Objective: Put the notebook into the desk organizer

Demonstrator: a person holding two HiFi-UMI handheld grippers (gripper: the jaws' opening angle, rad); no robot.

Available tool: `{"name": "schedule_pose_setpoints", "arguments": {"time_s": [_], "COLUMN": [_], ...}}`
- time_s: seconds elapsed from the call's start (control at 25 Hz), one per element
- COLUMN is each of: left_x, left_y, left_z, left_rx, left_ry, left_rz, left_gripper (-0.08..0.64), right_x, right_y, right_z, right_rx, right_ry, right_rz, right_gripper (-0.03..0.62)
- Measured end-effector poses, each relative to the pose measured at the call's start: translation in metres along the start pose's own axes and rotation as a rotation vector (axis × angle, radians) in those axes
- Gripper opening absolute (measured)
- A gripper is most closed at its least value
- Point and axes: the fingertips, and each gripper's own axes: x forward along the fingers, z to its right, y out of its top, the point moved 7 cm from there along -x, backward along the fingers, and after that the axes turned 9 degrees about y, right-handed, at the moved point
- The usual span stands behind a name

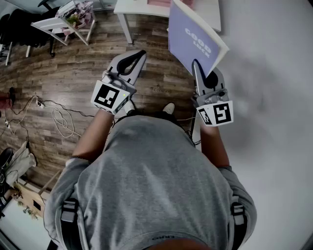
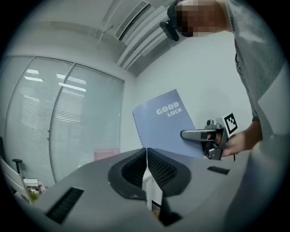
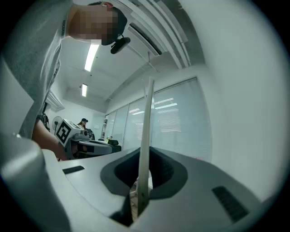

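Observation:
The notebook point(image 1: 193, 41) is a blue-violet spiral-bound book with "GOOD LUCK" in white on its cover. It is held up in the air in front of the person, cover facing left. My right gripper point(image 1: 204, 71) is shut on its lower edge. In the right gripper view the notebook point(image 3: 146, 136) shows edge-on, pinched between the pads of that gripper point(image 3: 144, 167). The left gripper point(image 1: 142, 52) hangs beside it to the left, apart from the book, shut and empty point(image 2: 146, 154). From there I see the cover point(image 2: 165, 124) and the right gripper point(image 2: 204, 134). No desk organizer is in view.
A white wall point(image 1: 274, 73) runs close along the right. A white table point(image 1: 146, 7) stands ahead, a small white rack with flowers point(image 1: 73, 19) at far left. Cables point(image 1: 58, 119) lie on the wooden floor. Glass partitions with blinds point(image 2: 68, 122) show beyond.

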Motion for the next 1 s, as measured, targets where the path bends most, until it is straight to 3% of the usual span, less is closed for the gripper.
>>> {"name": "schedule_pose_setpoints", "arguments": {"time_s": [1.0], "left_x": [0.031], "left_y": [-0.006], "left_z": [0.041], "left_rx": [0.025], "left_ry": [-0.002], "left_rz": [-0.004], "left_gripper": [0.025], "right_x": [-0.033], "right_y": [-0.015], "right_z": [0.041], "right_rx": [0.035], "right_ry": [0.021], "right_rz": [0.022], "right_gripper": [0.038]}}
